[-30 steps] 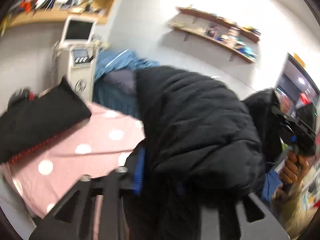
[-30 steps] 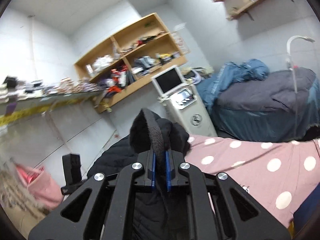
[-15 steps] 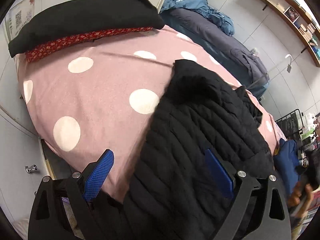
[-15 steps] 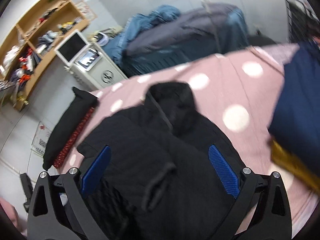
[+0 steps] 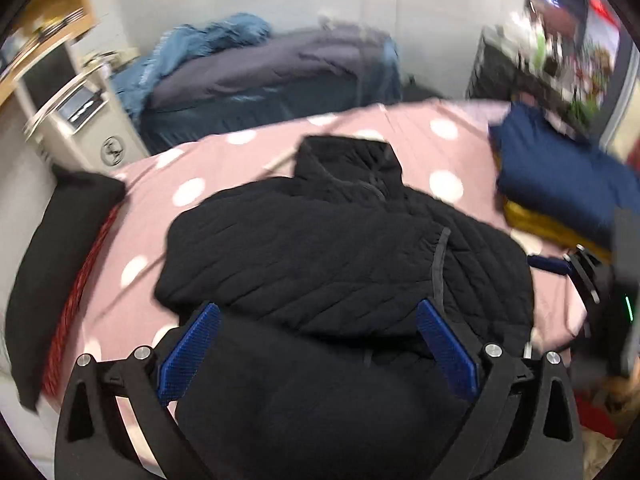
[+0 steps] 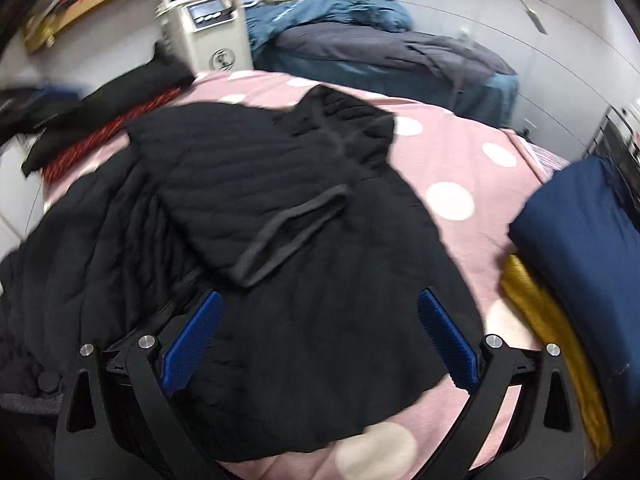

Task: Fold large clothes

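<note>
On the pink bedspread (image 6: 460, 152), the released black jacket (image 6: 300, 240) now lies flat.

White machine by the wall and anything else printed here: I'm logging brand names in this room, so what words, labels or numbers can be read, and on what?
No text can be read in either view.
White machine: a round emblem on its front and a small panel, both too blurred to read.
Screen at the far right: coloured patches only, blurred.
Black jacket: no label visible.
</note>
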Available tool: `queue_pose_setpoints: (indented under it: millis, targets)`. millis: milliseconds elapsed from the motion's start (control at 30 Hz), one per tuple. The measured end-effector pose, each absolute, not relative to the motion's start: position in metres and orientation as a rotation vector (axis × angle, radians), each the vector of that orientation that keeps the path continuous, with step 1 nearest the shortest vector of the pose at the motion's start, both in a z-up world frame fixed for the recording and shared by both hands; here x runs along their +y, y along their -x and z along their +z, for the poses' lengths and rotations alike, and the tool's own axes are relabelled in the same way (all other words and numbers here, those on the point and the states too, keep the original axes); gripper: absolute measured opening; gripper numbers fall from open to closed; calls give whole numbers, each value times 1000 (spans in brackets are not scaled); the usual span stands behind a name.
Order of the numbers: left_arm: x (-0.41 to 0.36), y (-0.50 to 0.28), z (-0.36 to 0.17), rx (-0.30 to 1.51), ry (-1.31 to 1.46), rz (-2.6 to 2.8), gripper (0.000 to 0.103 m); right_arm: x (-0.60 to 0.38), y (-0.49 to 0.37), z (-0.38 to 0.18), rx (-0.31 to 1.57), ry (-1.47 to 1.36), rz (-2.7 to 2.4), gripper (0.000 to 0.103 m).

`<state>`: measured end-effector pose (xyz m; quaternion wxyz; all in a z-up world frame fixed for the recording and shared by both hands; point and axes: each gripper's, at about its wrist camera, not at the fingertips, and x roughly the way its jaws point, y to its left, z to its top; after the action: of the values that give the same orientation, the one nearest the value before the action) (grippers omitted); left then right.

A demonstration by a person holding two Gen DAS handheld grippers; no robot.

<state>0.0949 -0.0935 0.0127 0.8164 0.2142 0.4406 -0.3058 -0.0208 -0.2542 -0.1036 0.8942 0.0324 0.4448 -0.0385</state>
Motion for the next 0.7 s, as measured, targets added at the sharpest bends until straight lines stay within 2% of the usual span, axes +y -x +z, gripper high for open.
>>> queue_pose_setpoints:
  millis: [233, 300, 333, 367, 400, 433, 467, 500, 533, 600, 633, 700]
  targets:
    - [-189, -98, -91, 1147, -812, -747, 97, -228, 24, -143, 1002, -10, -46, 97]
    - [-198, -91, -119, 1127, -893, -713, 97, -214, 23, -161, 1034, 124, -80, 97]
    - [-199, -91, -133, 1117, -904, -686, 97, -208, 23, -167, 1040, 189, -99, 90]
    - [-198, -92, -142, 1119, -888, -672, 96, -204, 23, -174, 1037, 244, -123, 77]
    - [-195, -95, -148, 1113, -858, -664, 93, -202, 23, -179, 1035, 278, -150, 68]
    - [-193, -96, -148, 1107, -844, -656, 89, -202, 23, -182, 1030, 298, -169, 53]
    - [-189, -97, -146, 1096, -831, -640, 78, -204, 25, -178, 1010, 286, -168, 29]
    - [-186, -98, -141, 1083, -816, -627, 62, -208, 26, -171, 984, 256, -161, 20]
    - [-180, -100, -130, 1072, -779, -627, 53, -214, 27, -162, 961, 215, -158, 15]
    - [-165, -109, -105, 1057, -682, -621, 24, -237, 30, -135, 893, 84, -164, 12]
    - [-153, -119, -90, 1043, -616, -600, 18, -248, 31, -124, 865, 37, -176, 11]
    - [-129, -138, -64, 1009, -523, -546, 13, -283, 37, -92, 774, -89, -230, 10]
